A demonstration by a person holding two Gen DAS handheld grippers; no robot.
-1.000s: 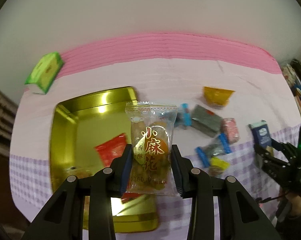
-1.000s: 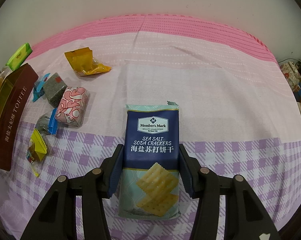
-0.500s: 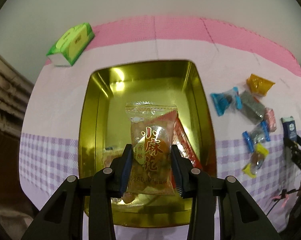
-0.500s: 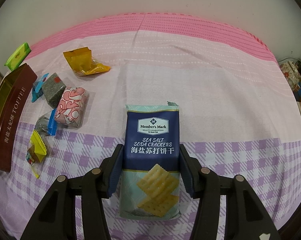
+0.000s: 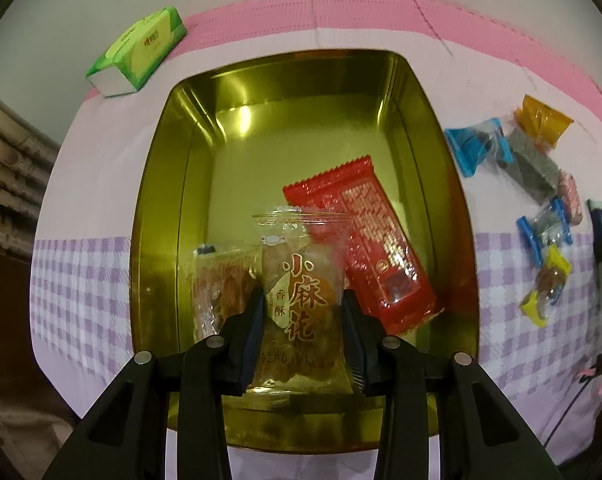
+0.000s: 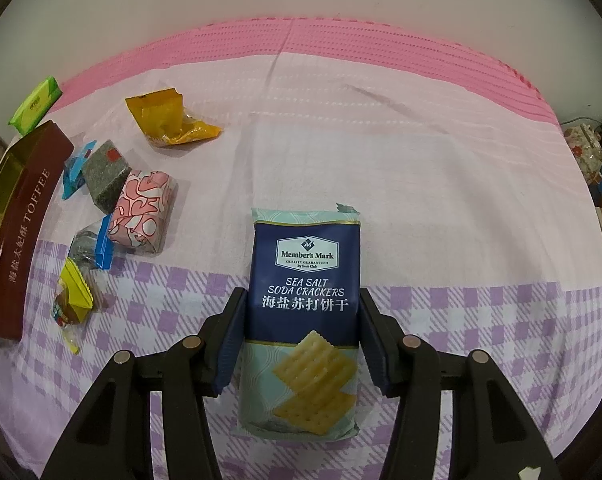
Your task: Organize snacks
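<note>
My left gripper (image 5: 303, 312) is shut on a clear packet of fried dough twists (image 5: 301, 292) and holds it low inside the gold tin (image 5: 161, 184). In the tin lie a red packet (image 5: 365, 240) and a clear packet of orange snacks (image 5: 217, 288). My right gripper (image 6: 303, 336) is shut on a blue soda cracker pack (image 6: 305, 296) above the checked cloth. The tin's brown outer wall (image 6: 25, 236) shows at the far left of the right wrist view.
Loose snacks lie right of the tin: an orange packet (image 6: 169, 120), a grey block (image 6: 105, 174), a pink patterned packet (image 6: 141, 212), a blue-ended candy (image 6: 89, 246) and a yellow candy (image 6: 71, 300). A green tissue pack (image 5: 139, 54) sits behind the tin.
My left gripper has lowered with the dough twist packet into the tin, which now looks larger. The right gripper with the cracker pack has barely moved.
</note>
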